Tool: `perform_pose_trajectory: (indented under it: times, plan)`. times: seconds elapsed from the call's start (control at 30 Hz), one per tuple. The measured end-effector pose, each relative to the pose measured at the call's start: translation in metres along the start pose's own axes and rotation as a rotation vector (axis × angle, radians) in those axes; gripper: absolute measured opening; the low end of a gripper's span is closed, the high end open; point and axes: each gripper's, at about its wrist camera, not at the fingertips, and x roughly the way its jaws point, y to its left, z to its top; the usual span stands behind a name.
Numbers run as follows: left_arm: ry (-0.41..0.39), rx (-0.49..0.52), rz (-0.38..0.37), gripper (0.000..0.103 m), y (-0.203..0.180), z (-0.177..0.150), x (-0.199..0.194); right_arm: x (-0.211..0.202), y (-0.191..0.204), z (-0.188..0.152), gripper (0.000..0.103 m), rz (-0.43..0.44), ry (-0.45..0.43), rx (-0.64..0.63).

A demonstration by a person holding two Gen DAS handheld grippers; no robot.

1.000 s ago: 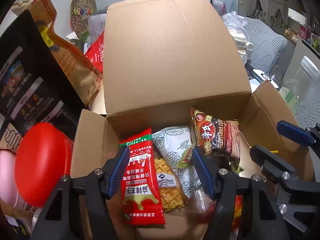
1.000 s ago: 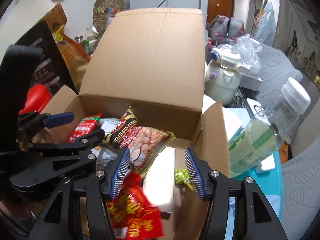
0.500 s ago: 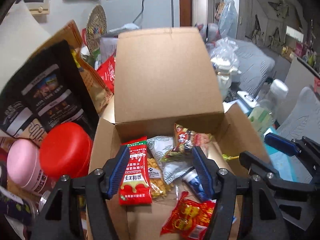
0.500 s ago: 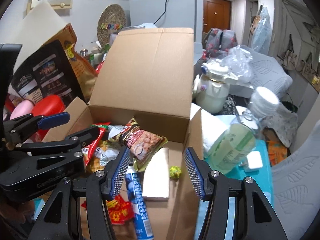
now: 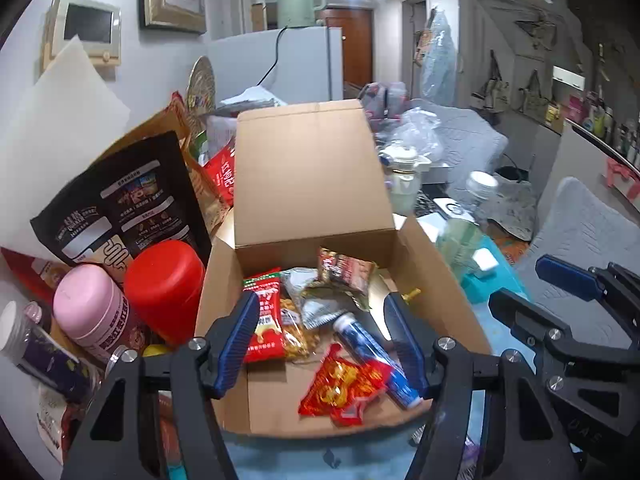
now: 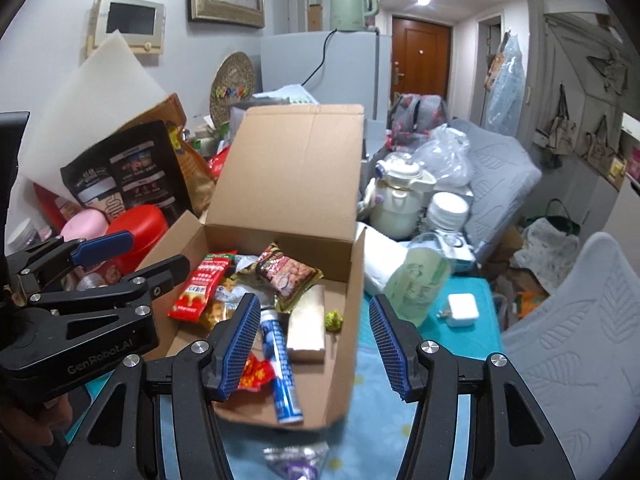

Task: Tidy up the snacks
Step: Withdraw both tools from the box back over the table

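Note:
An open cardboard box [image 5: 312, 184] [image 6: 292, 176] with its lid up stands on the blue-clothed table. It holds several snacks: a red sachet [image 5: 265, 322] [image 6: 202, 286], a peanut packet [image 5: 346, 270] [image 6: 286, 274], a blue tube [image 5: 374, 354] [image 6: 280, 366], a red-and-gold packet [image 5: 346, 386], a beige bar [image 6: 308, 326] and a small green candy [image 6: 334, 320]. My left gripper [image 5: 326, 342] is open and empty above the box's near edge. My right gripper [image 6: 312, 346] is open and empty over the box's right wall.
Left of the box stand a red jar [image 5: 164, 286], a pink jar [image 5: 94, 314] and a black pouch [image 5: 120, 208]. To the right are a green bottle [image 6: 420, 280], a white charger [image 6: 462, 310] and a white kettle [image 6: 400, 200]. A silver-purple packet [image 6: 296, 462] lies before the box.
Both grippers have pulled back and up from the box, so the whole box and table show. A blue tube and a red-and-gold packet now lie in the box's near part.

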Motion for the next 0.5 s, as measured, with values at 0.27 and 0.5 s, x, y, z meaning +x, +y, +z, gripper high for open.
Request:
perform_pose_trajectory:
  times: [0.27,0.5]
  plan:
    - [-0.028,0.027,-0.044,0.064,-0.019,-0.016,-0.046,-0.055,0.005,-0.015,0.057,-0.055,-0.056,-0.019]
    - [-0.048,0.055,-0.066,0.064,-0.028,-0.033,-0.075,-0.091,0.006,-0.035,0.057,-0.075,-0.086,0.011]
